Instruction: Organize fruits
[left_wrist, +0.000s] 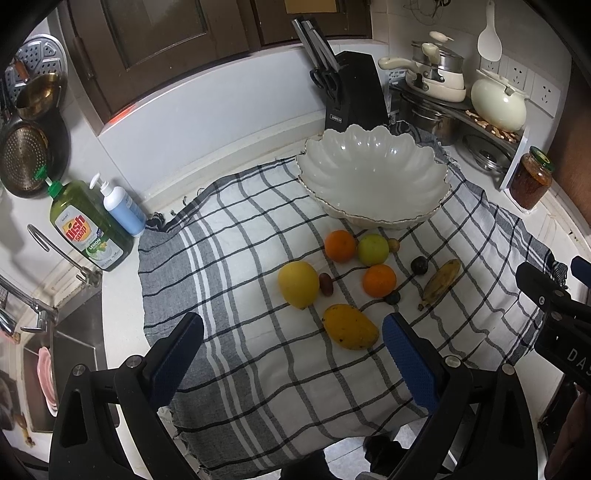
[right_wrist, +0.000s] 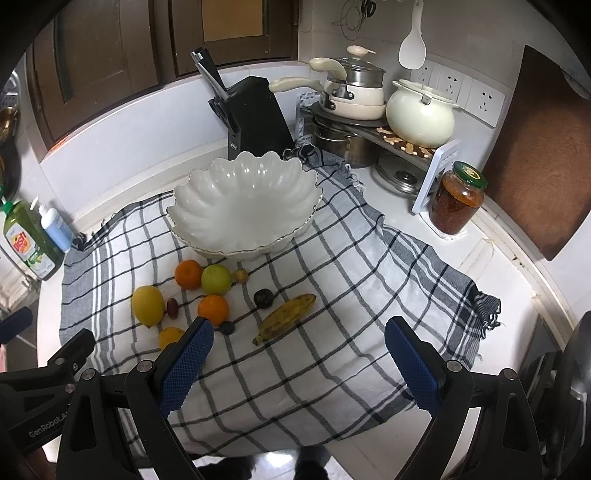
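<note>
Fruits: about ten pieces lie loose on the grey-and-white checked cloth (left_wrist: 258, 369) on the counter, in a bunch just in front of the big white scalloped bowl (left_wrist: 373, 177). The bowl has nothing in it yet.
Yellow-orange mango (left_wrist: 350, 326): nearest the cloth's front edge. It looks heavy and soft, so I would hold it gently across its middle.
Long spotted yellow banana (right_wrist: 286, 317): looks ripe and squashy; best taken at its middle with a light squeeze.
Two round oranges (left_wrist: 340, 245): firm, but they may roll away.
Small dark fruits (left_wrist: 419, 265): light and easy to miss.
Left claw (left_wrist: 295, 363): spread wide, holding nothing, up above the cloth's front edge.
Right claw (right_wrist: 301, 360): spread wide too, with nothing in it and touching nothing.
</note>
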